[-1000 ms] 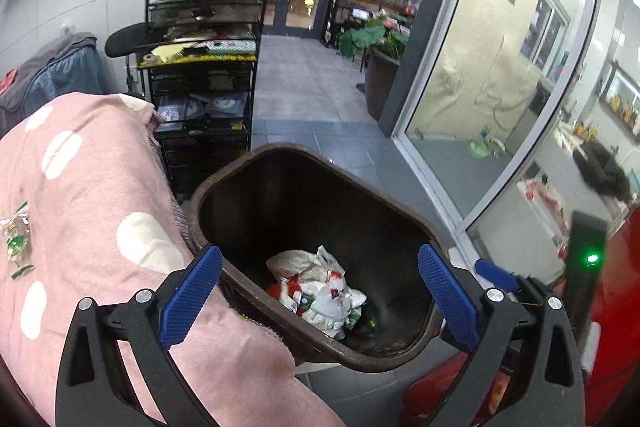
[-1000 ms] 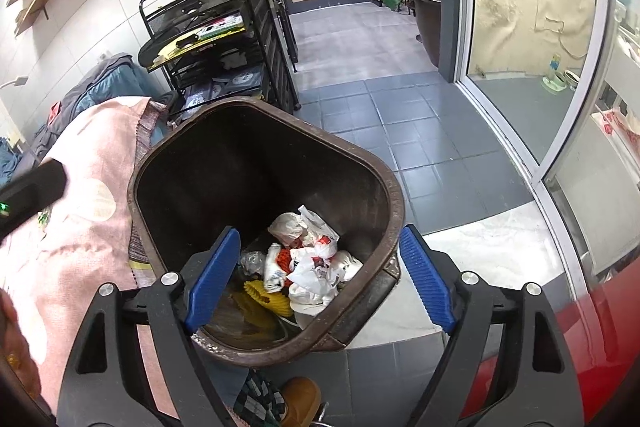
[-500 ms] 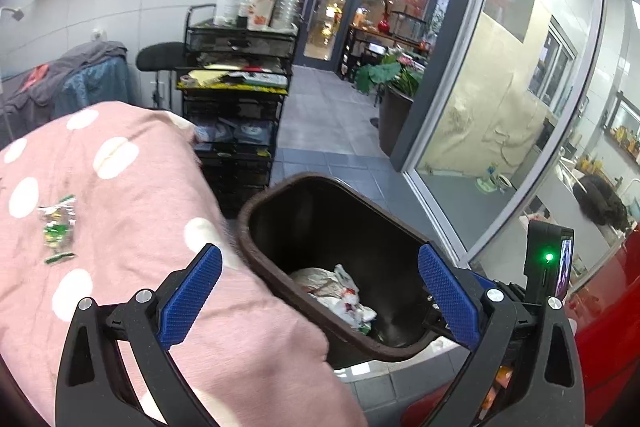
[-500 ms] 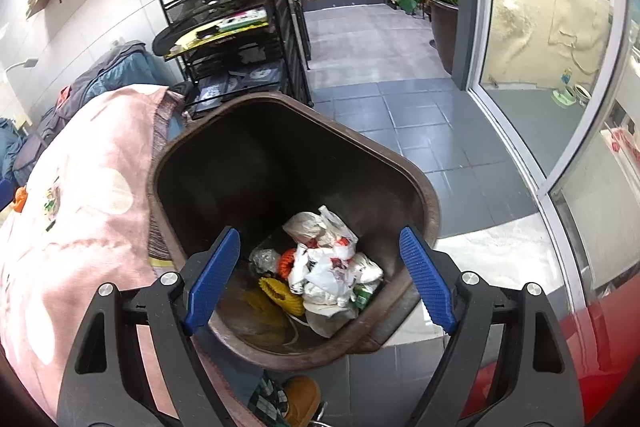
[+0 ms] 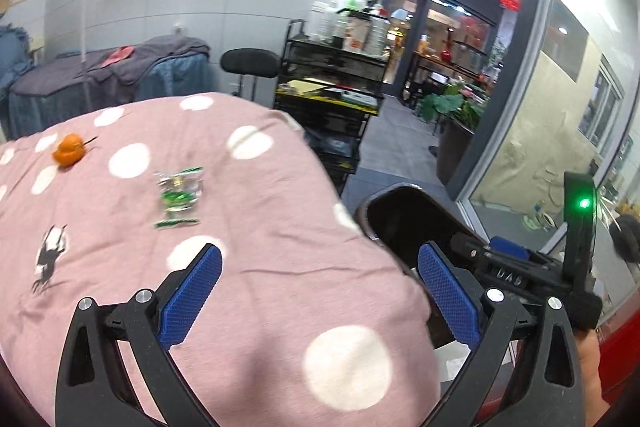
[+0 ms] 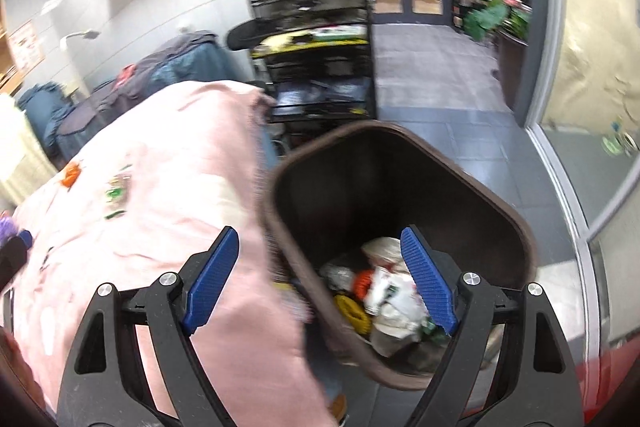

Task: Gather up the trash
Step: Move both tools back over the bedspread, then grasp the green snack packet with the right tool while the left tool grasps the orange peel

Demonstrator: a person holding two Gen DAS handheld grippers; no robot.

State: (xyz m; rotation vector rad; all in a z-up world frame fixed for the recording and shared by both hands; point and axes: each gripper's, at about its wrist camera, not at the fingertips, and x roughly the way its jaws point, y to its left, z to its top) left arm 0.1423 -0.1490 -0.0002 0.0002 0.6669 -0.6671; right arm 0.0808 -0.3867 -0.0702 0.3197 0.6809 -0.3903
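A brown trash bin stands beside a table under a pink polka-dot cloth; it holds crumpled wrappers. On the cloth lie a green-and-clear wrapper, an orange peel-like piece and a small dark scrap. My left gripper is open and empty over the cloth's right part. My right gripper is open and empty over the bin's left rim; it also shows in the left wrist view. The wrapper and orange piece show blurred in the right wrist view.
A black wire cart with bottles stands behind the table. A black stool and a cloth-covered bench are along the wall. A glass wall and potted plants are on the right.
Both grippers have swung left, away from the bin and toward the table. The left view now covers the cloth with the wrapper and orange piece. Both stay open.
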